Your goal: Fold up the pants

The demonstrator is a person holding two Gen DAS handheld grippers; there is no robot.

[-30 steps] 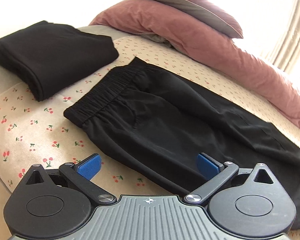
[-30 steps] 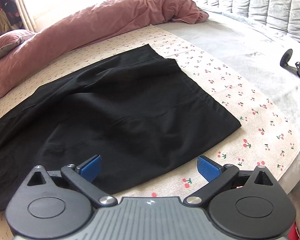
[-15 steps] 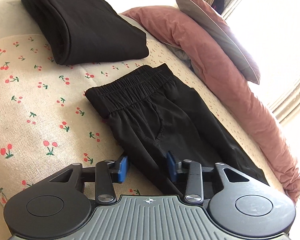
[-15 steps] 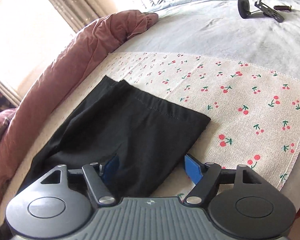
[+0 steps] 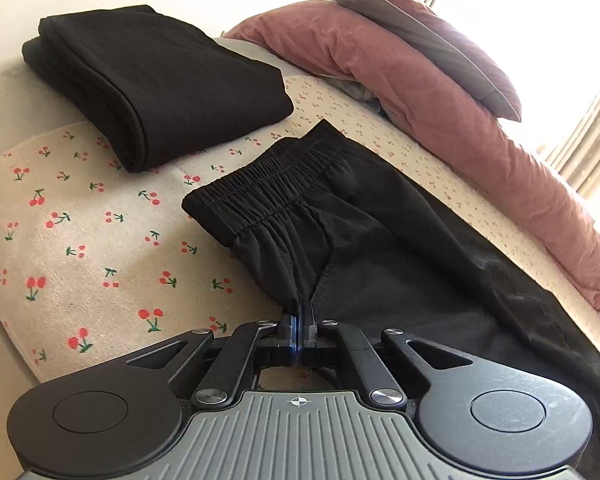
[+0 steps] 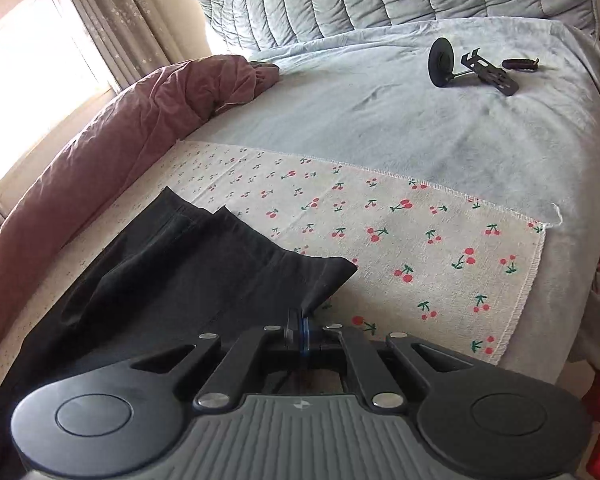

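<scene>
Black pants lie flat on a cherry-print cloth, folded lengthwise. The elastic waistband points to the upper left in the left wrist view. My left gripper is shut on the near edge of the pants just below the waistband. In the right wrist view the leg end lies on the cloth. My right gripper is shut on the near hem corner of the pants, which is lifted slightly.
A folded black garment lies behind the waistband at the upper left. A pink duvet and pillow run along the far side. A black stand and small tools lie on the grey blanket.
Both grippers went from wide open to shut. The left closed on the pants' edge near the waistband, the right on the hem corner. Both moved in closer to the fabric.
</scene>
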